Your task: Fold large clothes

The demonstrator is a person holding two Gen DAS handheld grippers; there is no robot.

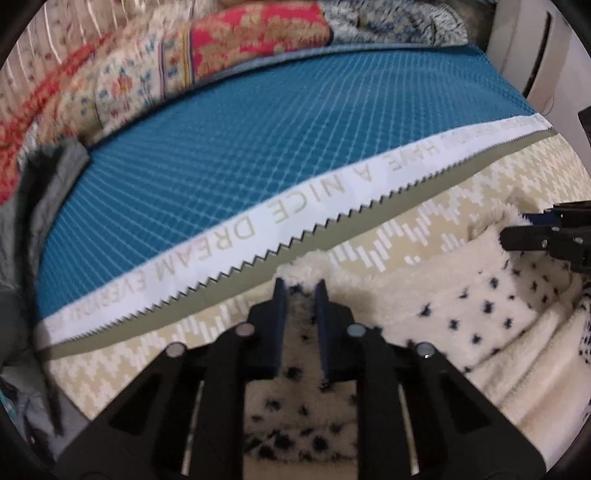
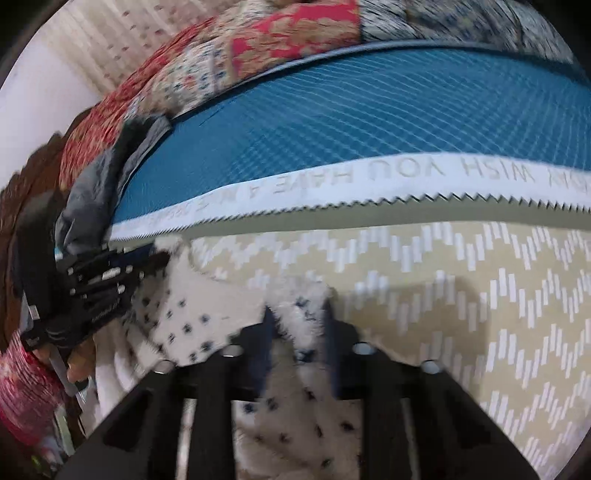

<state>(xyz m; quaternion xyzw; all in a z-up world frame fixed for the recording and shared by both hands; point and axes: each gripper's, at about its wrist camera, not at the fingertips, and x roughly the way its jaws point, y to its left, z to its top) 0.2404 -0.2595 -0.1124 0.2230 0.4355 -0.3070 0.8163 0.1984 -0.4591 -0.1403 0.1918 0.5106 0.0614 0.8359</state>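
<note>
Bedding fills the background: a teal quilted mat (image 1: pixel 258 147) with a white lettered, saw-toothed border lies across a beige zigzag-patterned bedspread (image 1: pixel 406 229), with patterned pillows (image 1: pixel 255 33) along the far edge.

From the left wrist, the cream fleece garment with dark spots (image 1: pixel 480 306) lies on the bedspread just short of the mat's border. The left gripper (image 1: pixel 301 291) has its jaws drawn close, with a fluffy edge of the fleece pinched between them. At the right edge of this view the right gripper (image 1: pixel 524 229) reaches in at another part of the same edge.

From the right wrist, that gripper (image 2: pixel 299 310) stands wider, fleece bunched between its fingers; blur hides whether the pads press, so the grip is uncertain. The left gripper (image 2: pixel 110 273) shows at the left, held in a hand.

Judging by this, the step is taking hold of two points of one edge. Next the right side must pinch firmly, then both lift together and carry the edge over evenly.
</note>
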